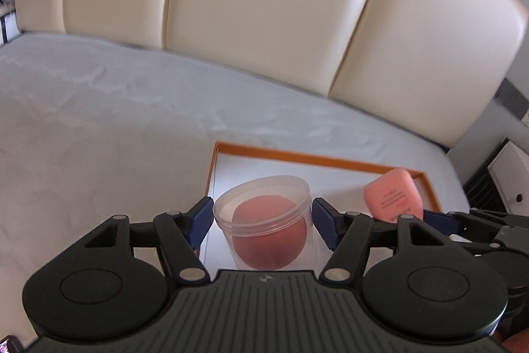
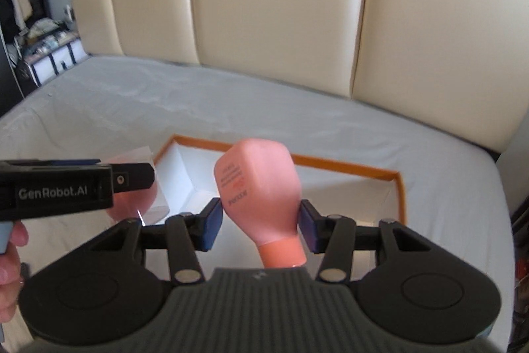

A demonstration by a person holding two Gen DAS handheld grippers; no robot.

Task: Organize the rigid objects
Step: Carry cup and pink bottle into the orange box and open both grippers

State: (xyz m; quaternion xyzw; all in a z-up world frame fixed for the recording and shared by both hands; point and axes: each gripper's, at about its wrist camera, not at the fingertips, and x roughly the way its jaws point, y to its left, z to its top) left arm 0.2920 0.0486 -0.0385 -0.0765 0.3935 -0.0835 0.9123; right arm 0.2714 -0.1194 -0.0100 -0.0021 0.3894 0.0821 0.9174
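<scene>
My left gripper is shut on a clear plastic jar with a pink round sponge inside, held over the left part of an orange-rimmed white box. My right gripper is shut on a pink bottle, held upside down with its cap toward the camera, over the same box. The pink bottle also shows in the left wrist view, to the right of the jar. The left gripper and jar show at the left of the right wrist view.
The box lies on a bed with a pale grey sheet. A cream padded headboard stands behind it. A nightstand is at the right, and shelves with clutter at the far left.
</scene>
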